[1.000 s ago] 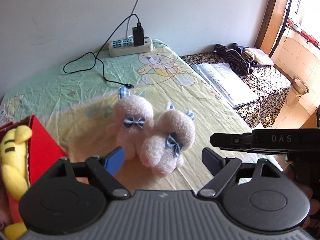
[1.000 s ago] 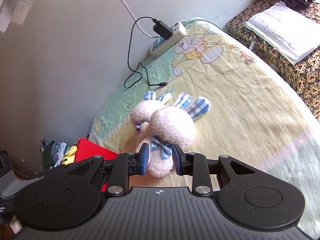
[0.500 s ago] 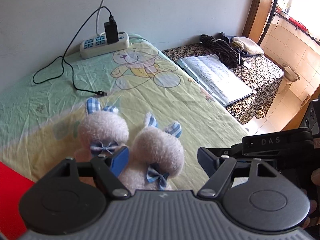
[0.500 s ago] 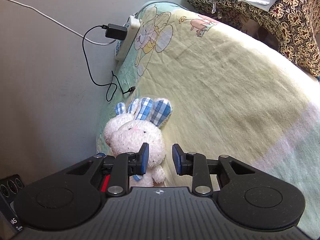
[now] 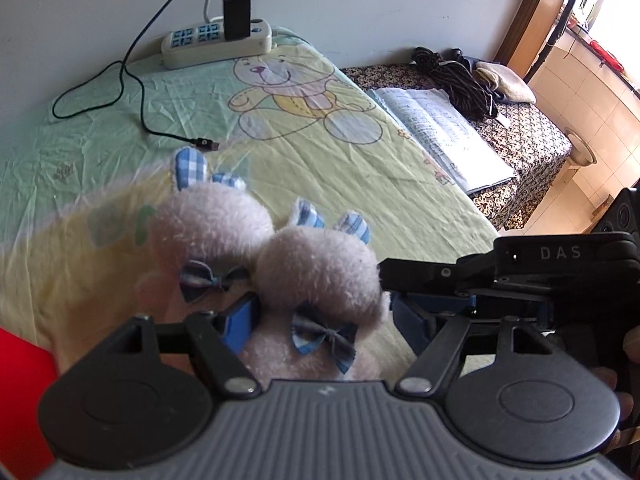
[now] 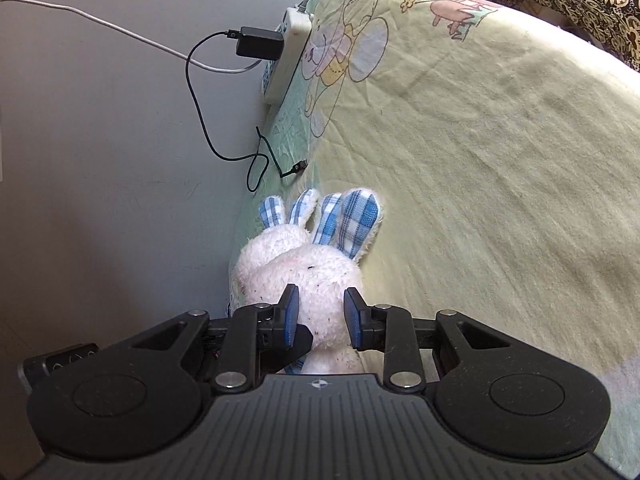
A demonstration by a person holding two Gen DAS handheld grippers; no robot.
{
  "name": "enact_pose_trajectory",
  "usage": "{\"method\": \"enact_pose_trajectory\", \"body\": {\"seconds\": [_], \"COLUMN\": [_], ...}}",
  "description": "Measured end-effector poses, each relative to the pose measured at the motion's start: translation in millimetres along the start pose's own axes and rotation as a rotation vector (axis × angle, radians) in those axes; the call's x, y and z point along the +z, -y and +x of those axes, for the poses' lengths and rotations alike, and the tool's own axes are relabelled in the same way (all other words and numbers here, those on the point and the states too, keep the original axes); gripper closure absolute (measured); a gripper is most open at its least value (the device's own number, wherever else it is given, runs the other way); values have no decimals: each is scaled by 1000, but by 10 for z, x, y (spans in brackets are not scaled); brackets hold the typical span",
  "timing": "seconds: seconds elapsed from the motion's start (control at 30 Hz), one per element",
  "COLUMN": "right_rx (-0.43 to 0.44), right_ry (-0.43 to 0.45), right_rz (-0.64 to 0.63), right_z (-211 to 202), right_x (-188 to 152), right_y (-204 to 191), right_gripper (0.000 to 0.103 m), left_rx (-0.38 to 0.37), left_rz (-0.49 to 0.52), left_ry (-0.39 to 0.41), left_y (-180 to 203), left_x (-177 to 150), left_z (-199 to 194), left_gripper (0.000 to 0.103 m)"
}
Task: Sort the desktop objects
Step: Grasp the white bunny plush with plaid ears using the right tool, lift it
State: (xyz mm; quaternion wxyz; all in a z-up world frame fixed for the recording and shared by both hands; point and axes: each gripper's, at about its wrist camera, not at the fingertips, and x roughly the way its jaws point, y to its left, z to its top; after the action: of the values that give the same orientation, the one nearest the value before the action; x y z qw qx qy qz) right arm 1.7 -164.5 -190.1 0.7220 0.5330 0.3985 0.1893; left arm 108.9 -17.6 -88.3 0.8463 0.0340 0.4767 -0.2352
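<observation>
Two pink plush rabbits with blue checked ears and bow ties lie touching each other on the cartoon bedsheet, near the loose charger cable. The left gripper straddles the nearer rabbit with its jaws spread wide, while the right gripper has that rabbit's body between its pads, though whether they actually pinch the fur I cannot tell. The step looks like picking up one rabbit; next, one gripper must close firmly and lift it clear of its twin.

White power strip, black charger, open book.
</observation>
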Motion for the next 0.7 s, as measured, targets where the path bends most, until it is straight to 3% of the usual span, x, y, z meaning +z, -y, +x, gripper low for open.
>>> {"method": "enact_pose_trajectory", "body": {"seconds": [0.23, 0.3, 0.37, 0.5, 0.7], "right_rx": [27, 29, 55, 108, 101], "right_ry": [-4, -13, -30, -63, -91], "right_rz": [-13, -3, 11, 6, -41], "right_z": [152, 173, 193, 259, 238], "right_x": [43, 64, 69, 54, 32], "right_y": [39, 74, 105, 43, -71], "right_gripper": [72, 55, 48, 47, 48], "left_rx": [-11, -15, -12, 1, 7], "left_rz": [-40, -40, -36, -29, -42], "left_ry": [19, 19, 17, 13, 7], "left_y": [-109, -104, -83, -45, -47], "left_x": [-6, -4, -5, -6, -15], "left_z": [-14, 0, 25, 56, 0], "left_gripper": [23, 21, 20, 16, 16]}}
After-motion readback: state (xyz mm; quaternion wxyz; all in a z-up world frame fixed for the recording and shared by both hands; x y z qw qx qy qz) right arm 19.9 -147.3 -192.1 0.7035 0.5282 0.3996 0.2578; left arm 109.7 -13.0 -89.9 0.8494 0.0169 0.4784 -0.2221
